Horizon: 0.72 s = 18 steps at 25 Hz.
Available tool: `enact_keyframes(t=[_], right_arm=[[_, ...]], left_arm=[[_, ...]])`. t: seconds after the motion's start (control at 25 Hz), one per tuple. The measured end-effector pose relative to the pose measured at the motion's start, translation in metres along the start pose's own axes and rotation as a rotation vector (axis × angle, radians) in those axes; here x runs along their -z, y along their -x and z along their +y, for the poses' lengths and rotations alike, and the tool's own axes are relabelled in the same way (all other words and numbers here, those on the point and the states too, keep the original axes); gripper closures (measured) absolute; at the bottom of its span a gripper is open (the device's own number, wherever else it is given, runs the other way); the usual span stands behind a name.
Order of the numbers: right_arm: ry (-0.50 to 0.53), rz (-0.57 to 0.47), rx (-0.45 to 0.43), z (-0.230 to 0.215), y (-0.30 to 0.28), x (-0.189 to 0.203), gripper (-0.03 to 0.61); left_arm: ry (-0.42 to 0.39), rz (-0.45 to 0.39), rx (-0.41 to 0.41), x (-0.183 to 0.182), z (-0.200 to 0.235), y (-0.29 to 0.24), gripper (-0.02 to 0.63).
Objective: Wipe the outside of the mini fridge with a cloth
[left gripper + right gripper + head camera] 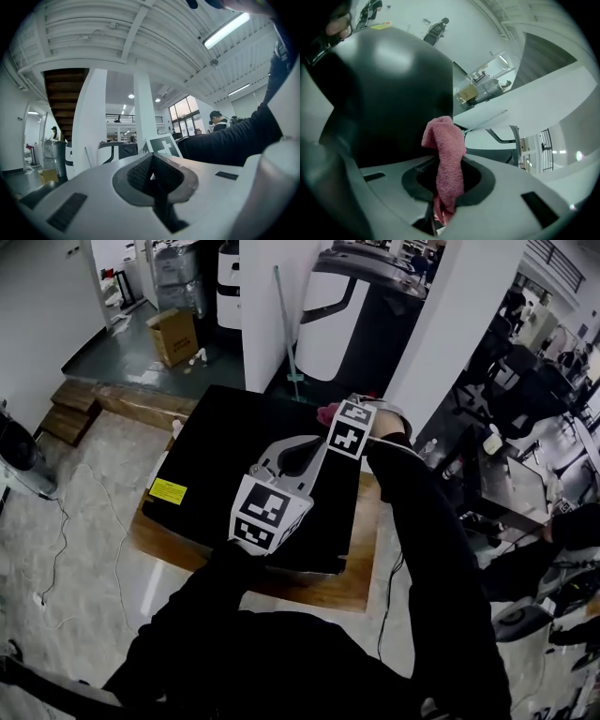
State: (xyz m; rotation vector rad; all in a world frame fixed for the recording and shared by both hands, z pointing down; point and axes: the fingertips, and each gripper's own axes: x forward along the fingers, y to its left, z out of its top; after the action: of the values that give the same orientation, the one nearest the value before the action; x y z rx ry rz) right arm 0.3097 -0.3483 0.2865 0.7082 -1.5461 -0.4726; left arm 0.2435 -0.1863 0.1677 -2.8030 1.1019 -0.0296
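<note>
when i look down through the head view, the black mini fridge (pixel 211 451) sits on a low wooden platform (pixel 361 589) on the pale floor (pixel 84 549), with a yellow sticker (pixel 169 491) near its left front corner. the left hand-held gripper (pixel 309 454) hangs over the middle of the fridge's top, its marker cube (pixel 266 509) nearest to me. the right hand-held gripper (pixel 332 418) reaches to the far edge of that top, and a pink cloth (pixel 327 412) shows at its tip. a cardboard box (pixel 175 336) stands well behind the fridge. in the left gripper view, the left hand-held gripper (pixel 152 169) has its jaws drawn together with nothing between them, and it points up and away at white pillars (pixel 93 117) and a ribbed ceiling (pixel 117 37). the right one's marker cube (pixel 164 144) peeks just past the jaws, and a dark sleeve (pixel 229 140) crosses on the right. in the right gripper view, the right hand-held gripper (pixel 443 185) is clamped on the cloth (pixel 446 154), which stands up from between the jaws in a folded bunch. the cloth's top lies right against the edge of the fridge's (pixel 389 93) glossy black surface, which fills the left of the picture. i cannot tell whether the fabric actually presses on it.
</note>
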Motion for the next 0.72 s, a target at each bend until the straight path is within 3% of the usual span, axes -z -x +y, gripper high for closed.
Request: enact_keyframes(t=[0.32,0.72], right_arm=[[0.013,-0.067,-0.037,0.022,0.024,-0.010,0.522],[0.083,-0.024,-0.029,0.086,0.074,-0.039,0.522]], left_arm=[[0.069,0.016,-0.071,0.004,0.012,0.012,0.607],[0.111,0.027,0.001,0.000,0.005,0.064,0.607]])
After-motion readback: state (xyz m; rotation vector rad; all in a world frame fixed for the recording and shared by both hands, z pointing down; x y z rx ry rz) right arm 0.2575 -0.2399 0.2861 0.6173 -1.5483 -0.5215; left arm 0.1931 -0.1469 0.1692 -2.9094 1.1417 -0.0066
